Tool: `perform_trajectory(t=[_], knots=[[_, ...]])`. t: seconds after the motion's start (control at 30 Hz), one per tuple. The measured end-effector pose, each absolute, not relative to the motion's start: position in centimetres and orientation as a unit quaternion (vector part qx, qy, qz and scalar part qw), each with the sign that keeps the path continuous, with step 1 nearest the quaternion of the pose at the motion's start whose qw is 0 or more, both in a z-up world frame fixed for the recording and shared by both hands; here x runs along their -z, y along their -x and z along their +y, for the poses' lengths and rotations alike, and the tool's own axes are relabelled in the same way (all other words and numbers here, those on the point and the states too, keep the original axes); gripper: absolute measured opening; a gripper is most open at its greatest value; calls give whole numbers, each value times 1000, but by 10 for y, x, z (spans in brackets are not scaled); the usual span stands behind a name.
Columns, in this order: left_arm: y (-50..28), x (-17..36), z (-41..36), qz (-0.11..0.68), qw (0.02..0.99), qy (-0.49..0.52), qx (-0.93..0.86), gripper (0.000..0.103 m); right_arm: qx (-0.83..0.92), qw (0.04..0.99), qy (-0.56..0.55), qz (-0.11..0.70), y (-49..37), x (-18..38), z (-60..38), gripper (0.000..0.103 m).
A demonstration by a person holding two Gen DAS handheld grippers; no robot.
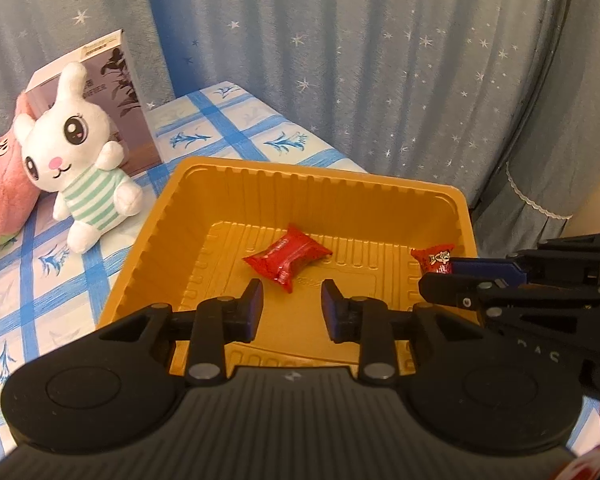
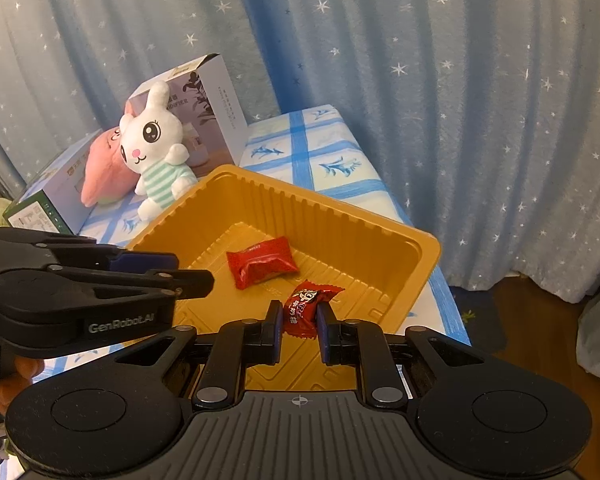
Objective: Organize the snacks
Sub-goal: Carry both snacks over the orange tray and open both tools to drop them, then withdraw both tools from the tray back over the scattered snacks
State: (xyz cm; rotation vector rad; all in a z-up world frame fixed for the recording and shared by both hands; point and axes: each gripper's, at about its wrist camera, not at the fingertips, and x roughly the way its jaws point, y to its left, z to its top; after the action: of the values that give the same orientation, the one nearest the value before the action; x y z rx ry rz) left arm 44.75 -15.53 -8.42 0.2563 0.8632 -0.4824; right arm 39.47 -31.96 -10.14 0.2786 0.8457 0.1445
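Snack (image 2: 306, 312) clamped in right gripper (image 2: 298, 326); "GenRobot.AI"-marked left gripper (image 1: 291, 304) spread, empty.

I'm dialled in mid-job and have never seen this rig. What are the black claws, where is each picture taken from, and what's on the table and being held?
There is no robot arm: a person holds one hand-held gripper in each hand, and each carries a fisheye camera looking forward along its two fingers.

In the left wrist view, the left hand-held gripper is open and empty over a gold plastic tray. A red snack packet lies on the tray floor.

In the right wrist view, the right hand-held gripper is shut on a second red candy, held over the same tray.

The tray sits on a blue-checked tablecloth. Behind it are a white plush rabbit, a pink plush and a cardboard box.
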Motion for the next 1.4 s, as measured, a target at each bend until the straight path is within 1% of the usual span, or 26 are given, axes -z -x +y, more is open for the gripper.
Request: perform_trajectory(t=[0.2, 0.3, 0.33, 0.37, 0.43, 0.5, 0.53, 0.57, 0.73, 0.83, 1.4], knots=[[-443, 78, -138, 412, 877, -114, 217, 32, -76, 904, -132, 399, -400, 99, -314, 18], [-437, 72, -128, 411, 882, -104, 207, 37, -79, 907, -134, 391, -401, 94, -311, 21], [-435, 71, -124, 410, 883, -100, 204, 37, -81, 908, -134, 388, -401, 93, -311, 28], [-432, 69, -120, 410, 884, -96, 201, 38, -83, 909, -135, 384, -401, 91, -310, 43], [-427, 64, -111, 408, 887, -87, 195, 39, -77, 915, -140, 372, -398, 88, -312, 59], [-419, 59, -103, 406, 891, -79, 187, 42, -80, 916, -145, 364, -395, 85, -314, 60], [-415, 57, -99, 405, 893, -77, 181, 46, -82, 915, -146, 366, -394, 83, -314, 60], [-409, 54, -95, 404, 895, -73, 176, 48, -83, 915, -145, 366, -392, 81, -314, 60], [-381, 43, -76, 404, 900, -56, 151, 49, -99, 916, -141, 364, -374, 73, -315, 62], [-362, 37, -64, 404, 904, -47, 135, 53, -106, 914, -143, 363, -358, 69, -316, 63], [-224, 27, -18, 411, 910, 6, 48, 54, -174, 906, -121, 366, -261, 50, -314, 67]])
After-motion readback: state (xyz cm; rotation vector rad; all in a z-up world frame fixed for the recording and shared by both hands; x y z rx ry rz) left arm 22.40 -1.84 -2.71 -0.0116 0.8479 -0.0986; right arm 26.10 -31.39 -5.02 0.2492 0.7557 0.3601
